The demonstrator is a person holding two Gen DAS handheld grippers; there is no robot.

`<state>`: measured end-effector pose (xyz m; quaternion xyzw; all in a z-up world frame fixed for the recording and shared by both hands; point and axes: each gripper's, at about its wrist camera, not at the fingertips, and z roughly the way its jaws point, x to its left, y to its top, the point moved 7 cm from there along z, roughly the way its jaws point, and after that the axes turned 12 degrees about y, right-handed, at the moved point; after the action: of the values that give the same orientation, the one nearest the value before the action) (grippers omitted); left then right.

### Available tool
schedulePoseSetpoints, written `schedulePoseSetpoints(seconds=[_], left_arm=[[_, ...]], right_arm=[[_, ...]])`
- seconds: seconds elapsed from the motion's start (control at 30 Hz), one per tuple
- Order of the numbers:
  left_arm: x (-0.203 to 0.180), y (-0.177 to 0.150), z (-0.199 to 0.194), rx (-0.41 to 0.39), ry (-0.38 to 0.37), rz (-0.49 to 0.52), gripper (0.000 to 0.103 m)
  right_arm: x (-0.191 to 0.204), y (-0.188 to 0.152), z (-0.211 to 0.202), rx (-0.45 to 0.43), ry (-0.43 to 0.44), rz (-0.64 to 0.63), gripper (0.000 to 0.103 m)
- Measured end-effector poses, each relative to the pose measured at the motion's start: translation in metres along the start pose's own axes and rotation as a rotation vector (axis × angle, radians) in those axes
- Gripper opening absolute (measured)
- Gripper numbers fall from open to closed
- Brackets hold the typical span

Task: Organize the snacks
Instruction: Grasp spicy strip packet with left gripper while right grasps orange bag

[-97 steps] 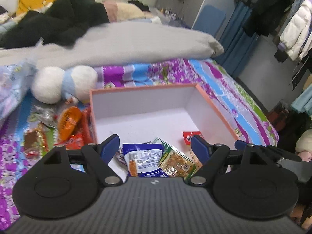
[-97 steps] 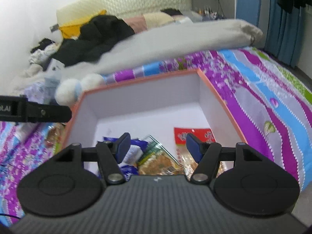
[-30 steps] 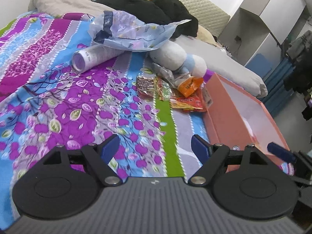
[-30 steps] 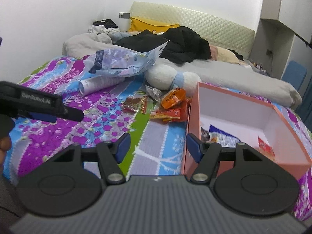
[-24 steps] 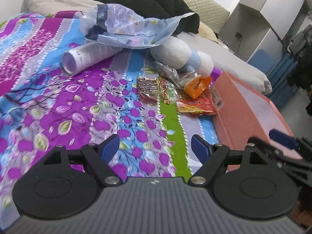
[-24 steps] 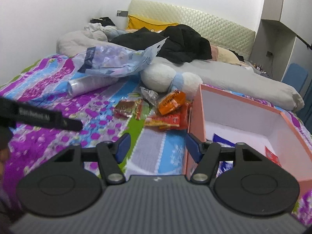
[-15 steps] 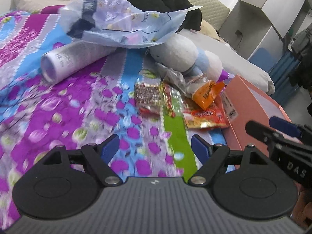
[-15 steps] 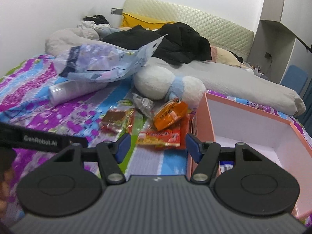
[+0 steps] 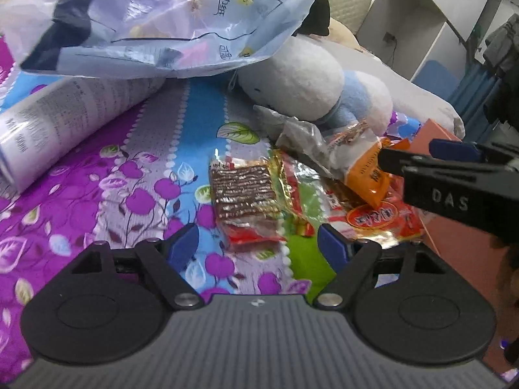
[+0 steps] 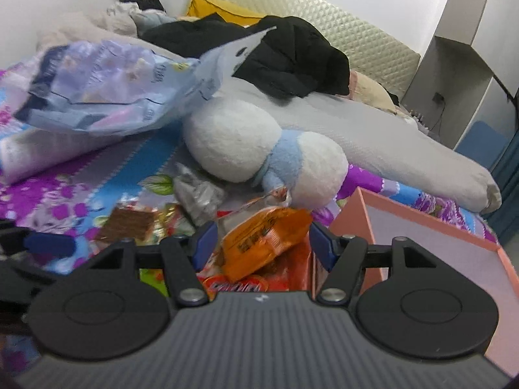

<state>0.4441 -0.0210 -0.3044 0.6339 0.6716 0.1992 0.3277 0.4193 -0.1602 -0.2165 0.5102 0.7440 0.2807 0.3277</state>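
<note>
Two grippers hang over a patterned bedspread [image 9: 81,175]. The left gripper [image 9: 258,248] has its jaws spread wide with nothing between them; a brown snack packet [image 9: 241,191] lies at its twelve o'clock, with a red packet [image 9: 382,218] at two o'clock. The right gripper [image 10: 261,241] also has its jaws spread, an orange snack bag [image 10: 262,238] between them, the pads not pressing it. A pink box [image 10: 431,243] stands at its three o'clock and a white plush toy [image 10: 259,147] at twelve.
</note>
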Motion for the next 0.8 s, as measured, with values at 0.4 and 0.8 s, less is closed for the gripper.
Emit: schedulePoseSetpoints(seconds=[0.4,0.8], left_arm=[[-0.008,0.017,0.026,-0.022,0.021,0.043,0.083],[0.007,0.024,0.029,0.007,0.071,-0.001,0.035]], right_arm=[[-0.001,0.018,0.061,0.133,0.048,-0.175,0.077],[0.006,0.006,0.077,0.207,0.044,-0.204,0.068]])
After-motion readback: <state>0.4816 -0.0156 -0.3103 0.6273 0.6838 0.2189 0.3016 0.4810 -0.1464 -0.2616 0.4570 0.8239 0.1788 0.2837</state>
